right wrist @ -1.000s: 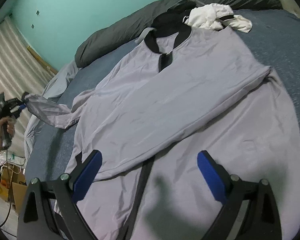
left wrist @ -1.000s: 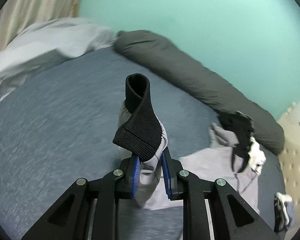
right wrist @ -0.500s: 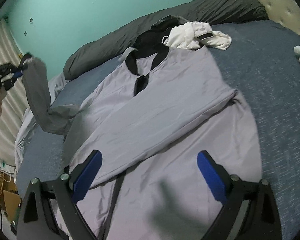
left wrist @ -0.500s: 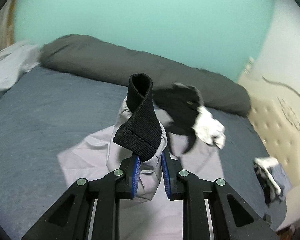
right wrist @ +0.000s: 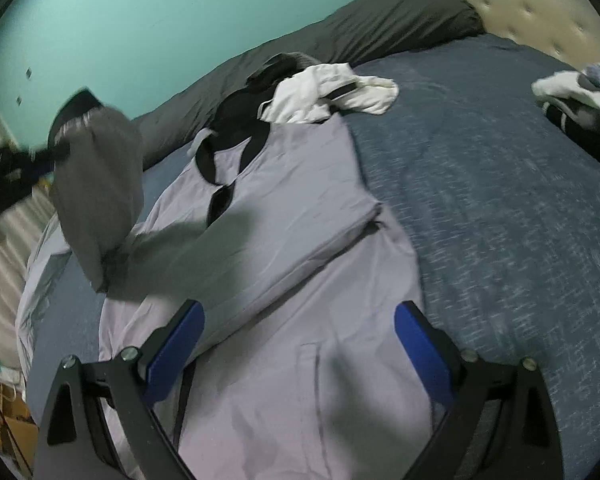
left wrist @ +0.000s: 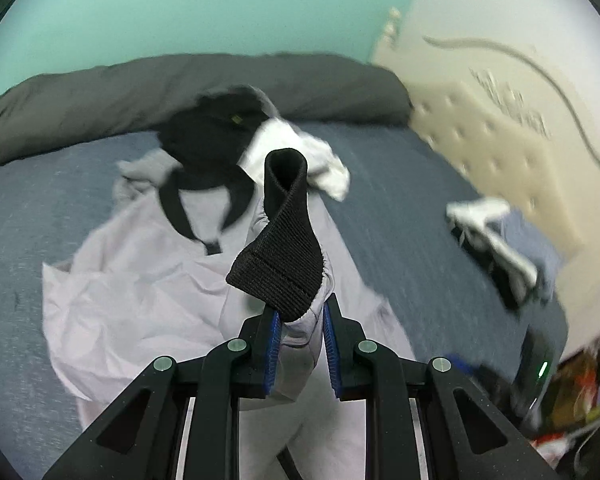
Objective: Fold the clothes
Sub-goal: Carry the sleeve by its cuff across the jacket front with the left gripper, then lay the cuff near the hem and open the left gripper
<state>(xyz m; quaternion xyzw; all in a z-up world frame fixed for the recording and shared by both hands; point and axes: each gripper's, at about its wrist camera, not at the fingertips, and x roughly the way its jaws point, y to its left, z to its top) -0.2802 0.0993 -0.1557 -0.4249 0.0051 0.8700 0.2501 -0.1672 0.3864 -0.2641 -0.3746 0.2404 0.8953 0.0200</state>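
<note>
Left gripper [left wrist: 299, 344]: its two blue pads pinch the end of the sleeve [left wrist: 296, 332] and hold it up in the air
Cuff [left wrist: 280, 236]: black and ribbed, it curls up in a loop above the pinched sleeve
Right gripper [right wrist: 298, 356]: its fingers are spread wide apart with nothing between them, and it hangs over the lower part of the top
Grey top [right wrist: 292, 248]: it lies flat on the bed [right wrist: 500, 208], front up, with a black collar [right wrist: 236, 148] near the pillow end; the other sleeve is folded across the front
Lifted sleeve in the right view [right wrist: 100, 184]: it hangs dark and blurry on the left side, above the edge of the top
White cloth [right wrist: 332, 92]: bunched up by the collar, touching the top
Black cloth [left wrist: 216, 132]: in a heap just behind the collar
Long dark pillow [right wrist: 380, 24]: along the far edge of the bed, by the green wall [right wrist: 140, 12]
Small pile of clothes [left wrist: 496, 236]: on the bed near the cream headboard [left wrist: 500, 136], well apart from the top
</note>
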